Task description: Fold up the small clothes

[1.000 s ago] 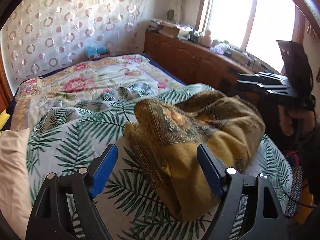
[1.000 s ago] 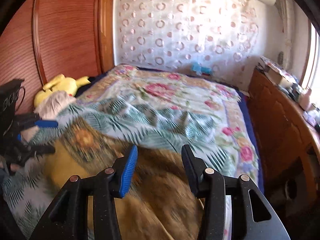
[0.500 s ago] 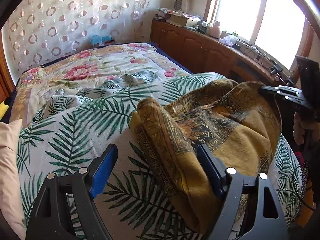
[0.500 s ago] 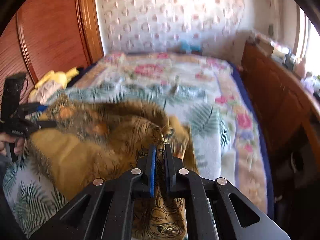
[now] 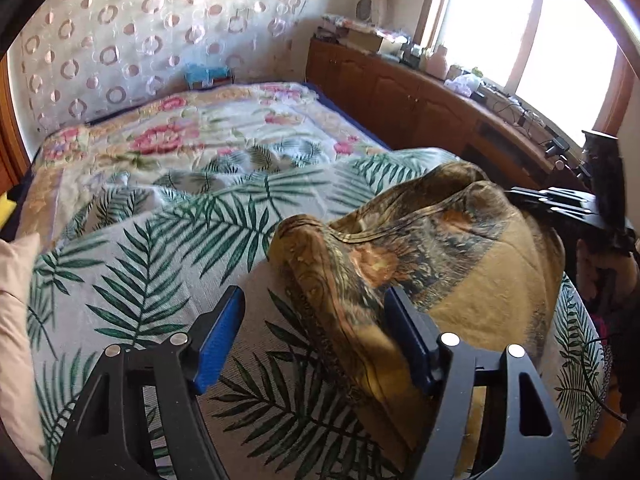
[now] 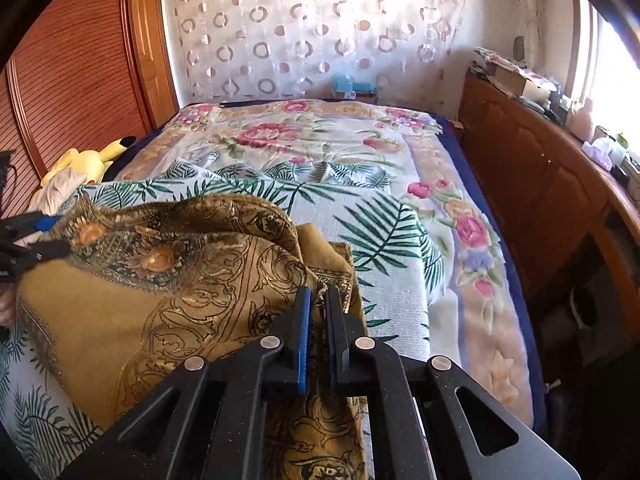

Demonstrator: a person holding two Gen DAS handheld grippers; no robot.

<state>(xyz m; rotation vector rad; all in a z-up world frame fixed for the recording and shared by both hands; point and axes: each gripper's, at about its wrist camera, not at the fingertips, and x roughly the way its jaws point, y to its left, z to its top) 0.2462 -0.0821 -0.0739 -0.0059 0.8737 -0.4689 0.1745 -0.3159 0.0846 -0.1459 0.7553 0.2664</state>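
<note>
A mustard-gold patterned garment (image 5: 452, 264) lies bunched on the palm-leaf sheet (image 5: 168, 256) of the bed. My left gripper (image 5: 316, 332) is open, with the garment's near edge between and against its blue pads. My right gripper (image 6: 318, 312) is shut on a fold of the same garment (image 6: 168, 280) and lifts it a little. The right gripper also shows in the left wrist view (image 5: 560, 204) at the garment's far side. The left gripper shows at the left edge of the right wrist view (image 6: 36, 236).
A floral quilt (image 6: 304, 140) covers the far half of the bed. A wooden cabinet (image 6: 552, 184) with clutter runs along the right under the window. A yellow plush toy (image 6: 84, 160) and a wooden headboard (image 6: 72, 64) are at the left. A pink pillow (image 5: 16, 320) lies near left.
My right gripper closed on the garment's fold and raised it. My left gripper moved forward to the garment's near edge and stayed open.
</note>
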